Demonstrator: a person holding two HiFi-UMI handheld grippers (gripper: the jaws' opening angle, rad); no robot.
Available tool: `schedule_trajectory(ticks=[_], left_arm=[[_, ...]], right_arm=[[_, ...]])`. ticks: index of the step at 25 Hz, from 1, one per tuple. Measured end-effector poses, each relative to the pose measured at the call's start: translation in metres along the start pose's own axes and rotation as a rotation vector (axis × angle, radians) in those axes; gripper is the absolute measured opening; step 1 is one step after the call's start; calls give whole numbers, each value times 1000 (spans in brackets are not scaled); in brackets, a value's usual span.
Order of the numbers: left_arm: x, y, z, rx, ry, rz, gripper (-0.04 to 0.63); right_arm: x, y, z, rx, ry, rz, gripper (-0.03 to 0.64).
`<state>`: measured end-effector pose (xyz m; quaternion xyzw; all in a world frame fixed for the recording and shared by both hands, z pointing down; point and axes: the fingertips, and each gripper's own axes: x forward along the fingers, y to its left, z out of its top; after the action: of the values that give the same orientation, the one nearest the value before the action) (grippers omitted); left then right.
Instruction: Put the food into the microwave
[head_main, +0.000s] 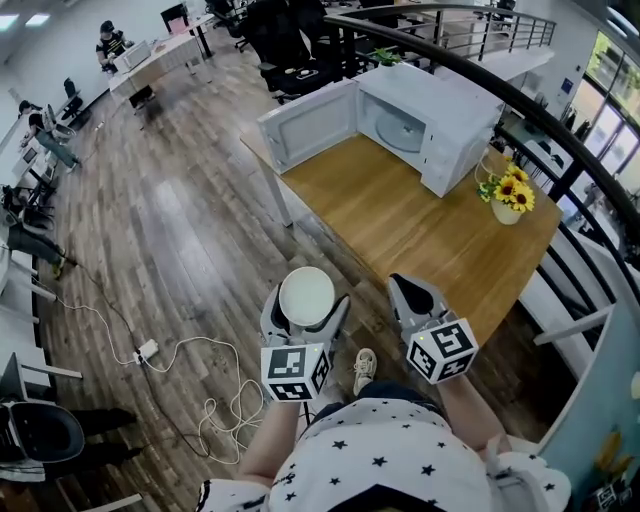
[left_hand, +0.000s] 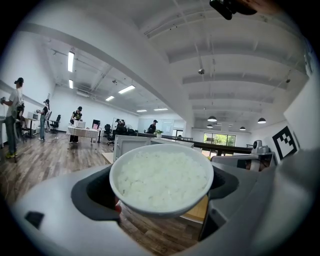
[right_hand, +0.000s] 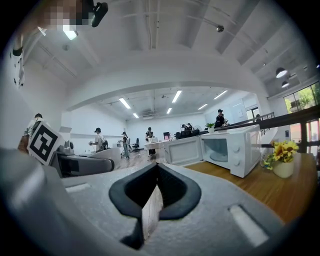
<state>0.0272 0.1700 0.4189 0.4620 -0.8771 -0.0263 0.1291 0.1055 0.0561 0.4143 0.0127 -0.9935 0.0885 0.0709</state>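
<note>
Rice bowl — likely rigid, breakable, contents loose — sits gripped across its sides by left tongs; hold level. Right tongs clenched, empty.

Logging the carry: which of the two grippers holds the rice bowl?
The left gripper: its jaws clamp the bowl of rice; the right gripper is shut on nothing.

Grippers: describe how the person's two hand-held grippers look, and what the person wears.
The left gripper and right gripper match: pale grey wedge-shaped bodies with black-lined jaws. Each carries a white cube with black square markers. No cables show. The person wears a white shirt with small black stars.
</note>
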Motion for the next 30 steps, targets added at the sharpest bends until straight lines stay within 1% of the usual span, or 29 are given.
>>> schedule_trajectory(ticks=[7,13,17,23,30], left_arm=[[59,12,20,1,-10,3,500],[115,22,27,8,-13,1,500],[147,22,35,7,-17,2,500],[180,19,42,9,-22,-2,500],[201,17,44,11,-8,-10,500]], right_arm=[[48,-41,22,-14,-5,10,5],[92,-79,32,-10,-26,16,5],[109,-103,37,-8,-25,17,5],[126,-129,43,-3,-27,17,5],[138,-141,43,5,-12,27,5]])
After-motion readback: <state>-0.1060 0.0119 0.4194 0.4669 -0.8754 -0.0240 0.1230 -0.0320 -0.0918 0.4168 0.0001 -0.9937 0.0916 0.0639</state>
